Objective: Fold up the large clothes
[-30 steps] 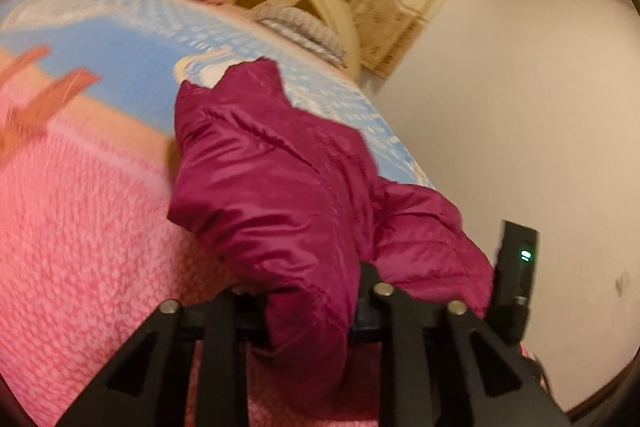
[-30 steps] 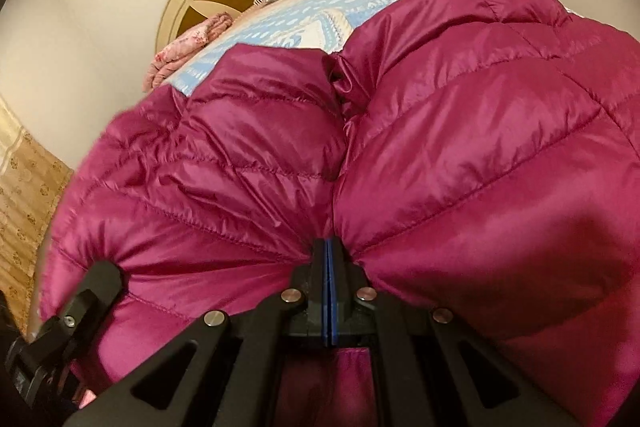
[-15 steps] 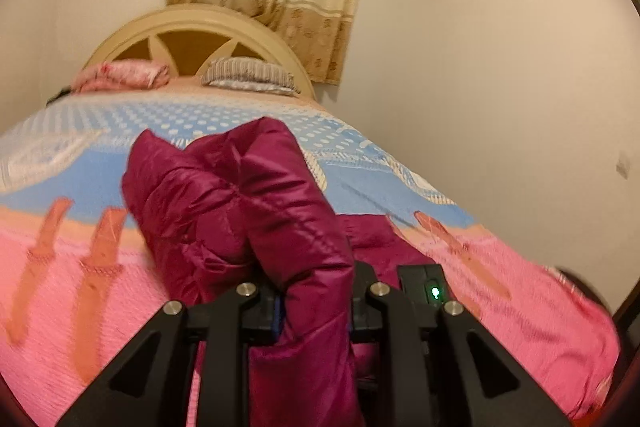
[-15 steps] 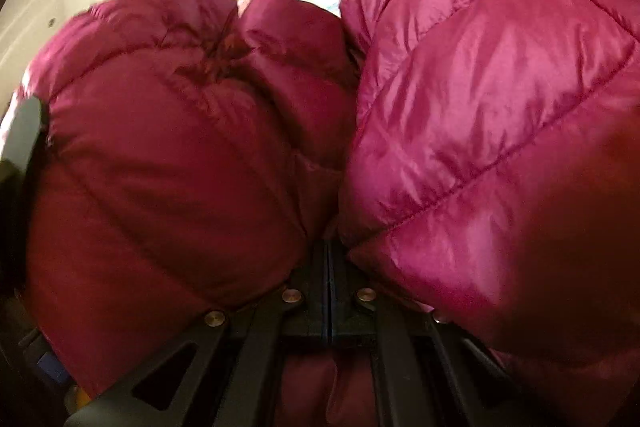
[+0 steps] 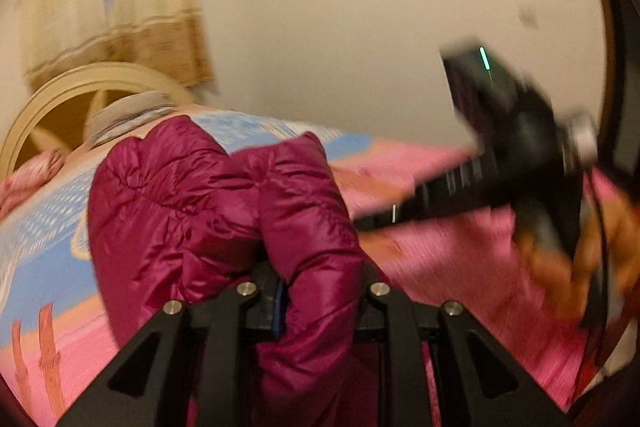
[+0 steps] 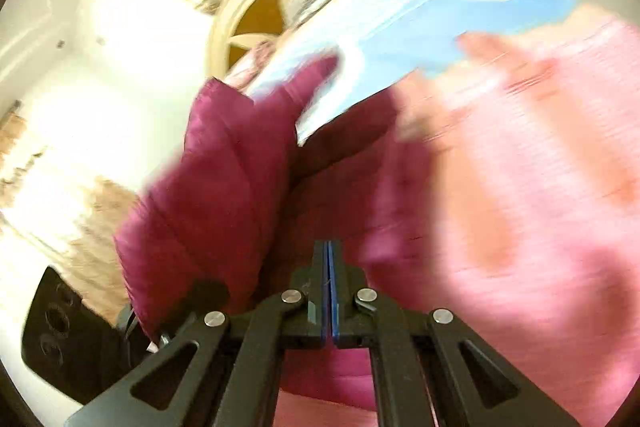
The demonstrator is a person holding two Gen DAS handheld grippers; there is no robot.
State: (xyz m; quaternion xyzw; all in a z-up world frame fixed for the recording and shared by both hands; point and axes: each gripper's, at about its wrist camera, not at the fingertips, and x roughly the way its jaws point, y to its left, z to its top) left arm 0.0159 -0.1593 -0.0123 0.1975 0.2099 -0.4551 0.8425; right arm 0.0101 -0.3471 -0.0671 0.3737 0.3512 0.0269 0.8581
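A bed [image 5: 460, 267] is seen in both views, covered by a bedspread [image 5: 44, 227] that is pink near the cameras and blue with white dots farther back. A cream arched headboard [image 5: 60, 95] is set against the wall at the far end, with a striped grey pillow [image 5: 128, 115] and a pink pillow [image 5: 28, 175] lying before it, and a beige curtain [image 5: 112, 15] is hung above. A magenta quilted jacket [image 5: 208, 211] is held bunched above the bedspread, its puffy folds raised in front of the left camera. A thick fold of it is clamped between the fingers of the left gripper [image 5: 320, 291], whose jaws are spread only as far as the padded cloth forces them. In the right view the jacket [image 6: 224, 187] is shown much blurred, draped to the left and ahead of the right gripper [image 6: 329, 291]. That gripper's blue-edged jaws are pressed fully together; whether a thin edge of cloth is pinched there cannot be told, since the picture is smeared and no fabric is clearly seen between the pads. The right gripper is also seen in the left view as a blurred black body [image 5: 520, 147] with a green light, held over the pink bedspread to the right of the jacket.
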